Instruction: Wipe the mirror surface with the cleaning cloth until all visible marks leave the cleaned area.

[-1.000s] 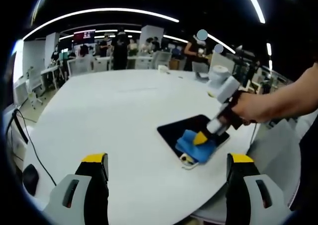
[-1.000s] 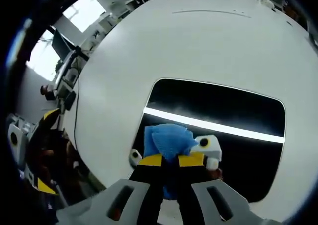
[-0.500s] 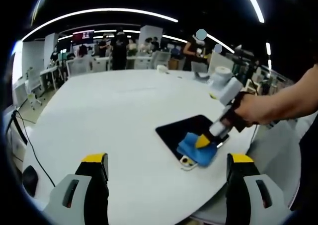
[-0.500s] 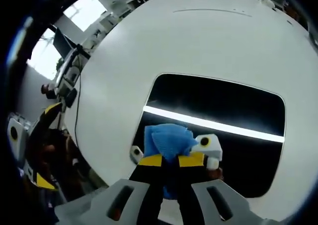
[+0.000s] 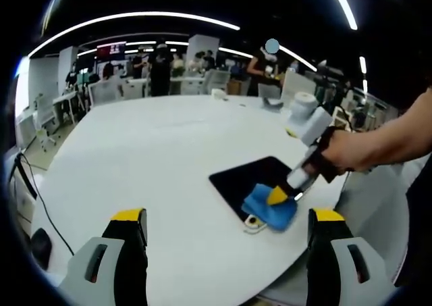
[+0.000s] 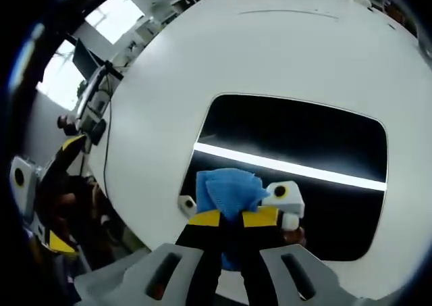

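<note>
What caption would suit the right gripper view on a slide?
Right gripper, jaws shut on a crumpled blue cleaning cloth, pressing it on a dark rectangular mirror lying flat on a round white table.

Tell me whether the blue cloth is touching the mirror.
Touching. In the right gripper view the blue cloth, pinched in the right gripper, lies pressed onto the mirror.

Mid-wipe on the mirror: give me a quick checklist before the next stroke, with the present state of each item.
1. Cloth gripped by right claw: ok, jaws shut on it.
2. Cloth on the mirror: ok, it lies at the near edge of the glass.
3. Marks gone from the glass: cannot tell; a reflected light strip crosses it.
4. Left claw out of the way: ok, open over bare table.
5. Mirror fully on the table: ok.
6. Small white pieces beside the cloth: cannot tell what they are.
</note>
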Demonstrator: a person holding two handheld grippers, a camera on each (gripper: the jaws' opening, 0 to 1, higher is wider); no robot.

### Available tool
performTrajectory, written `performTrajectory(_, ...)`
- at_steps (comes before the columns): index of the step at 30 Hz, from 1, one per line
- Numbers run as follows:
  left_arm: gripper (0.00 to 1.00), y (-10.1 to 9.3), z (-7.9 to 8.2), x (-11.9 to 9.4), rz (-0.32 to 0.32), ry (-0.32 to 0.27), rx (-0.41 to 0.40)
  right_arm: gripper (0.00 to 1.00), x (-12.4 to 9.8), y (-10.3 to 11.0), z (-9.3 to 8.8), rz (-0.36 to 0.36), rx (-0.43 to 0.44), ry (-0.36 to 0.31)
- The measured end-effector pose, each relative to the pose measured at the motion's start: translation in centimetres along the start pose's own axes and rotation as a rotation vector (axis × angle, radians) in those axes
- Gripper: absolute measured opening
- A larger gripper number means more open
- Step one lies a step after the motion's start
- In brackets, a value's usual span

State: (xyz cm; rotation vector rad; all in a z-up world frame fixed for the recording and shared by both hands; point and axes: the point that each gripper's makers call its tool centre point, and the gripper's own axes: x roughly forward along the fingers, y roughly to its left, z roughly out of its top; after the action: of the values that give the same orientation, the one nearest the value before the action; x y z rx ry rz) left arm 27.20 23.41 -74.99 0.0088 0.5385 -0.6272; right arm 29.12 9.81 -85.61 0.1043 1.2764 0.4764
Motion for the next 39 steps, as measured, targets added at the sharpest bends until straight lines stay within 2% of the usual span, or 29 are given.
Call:
performTrajectory(23,0.99,-0.3,-0.2,0.1,0.0,-0.003,-0.01,0.04,-0.4,1.0,-1.7,0.023,0.011,0.006)
performTrajectory(39,0.99,-0.6,-0.1,0.5,-0.002,-0.006,-0.015,0.04,-0.4,0.9,-2.2,0.034,0.013,0.015)
